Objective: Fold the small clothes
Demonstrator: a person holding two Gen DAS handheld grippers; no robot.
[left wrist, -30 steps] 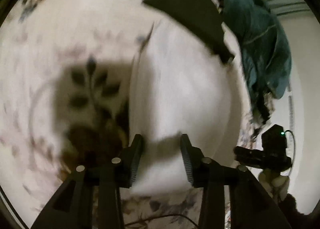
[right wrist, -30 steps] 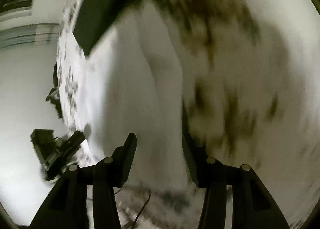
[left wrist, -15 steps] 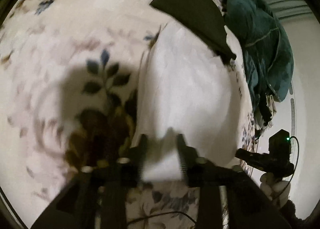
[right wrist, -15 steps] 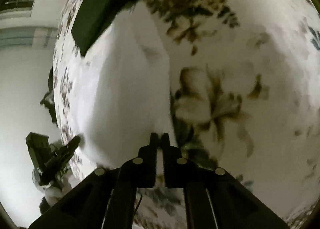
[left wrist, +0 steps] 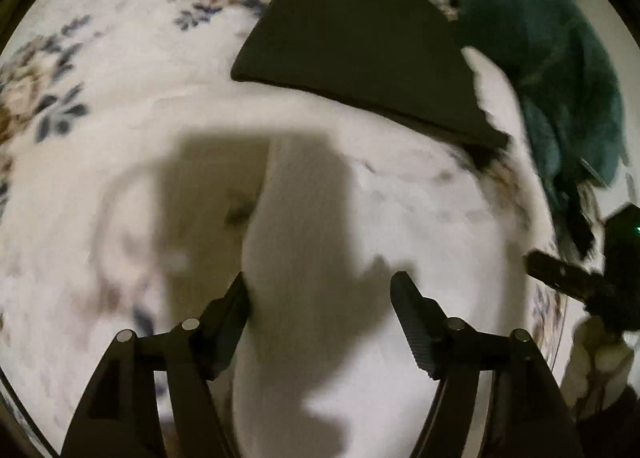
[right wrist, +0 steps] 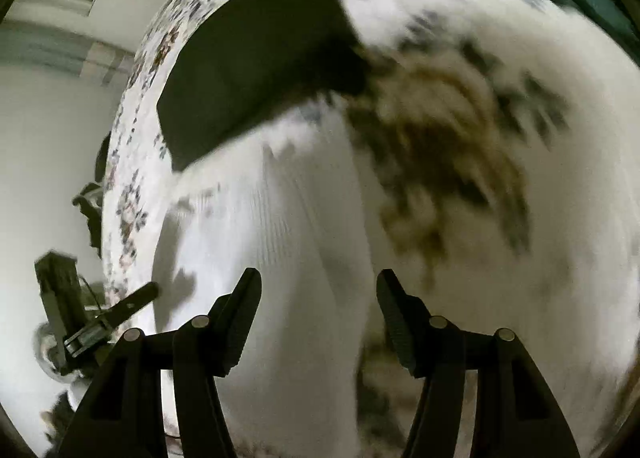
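A white garment (left wrist: 400, 218) lies flat on the floral bedspread (left wrist: 120, 58); it also shows in the right wrist view (right wrist: 280, 238). My left gripper (left wrist: 320, 294) is open and empty, just above the garment's near left edge. My right gripper (right wrist: 318, 290) is open and empty above the garment's near right edge. A folded dark garment (left wrist: 352, 46) lies at the white one's far end, and shows in the right wrist view (right wrist: 260, 58). Each gripper shows in the other's view, the right one (left wrist: 580, 282) and the left one (right wrist: 100, 318).
A pile of teal clothing (left wrist: 552, 58) lies at the far right of the bed, past the dark garment. The bed's edge (right wrist: 116, 186) runs along the left of the right wrist view, with pale floor beyond. Both views are motion-blurred.
Half a second ago both grippers were shut on the white garment's near edge. Both have now opened and let it go, and have moved forward toward the dark garment.
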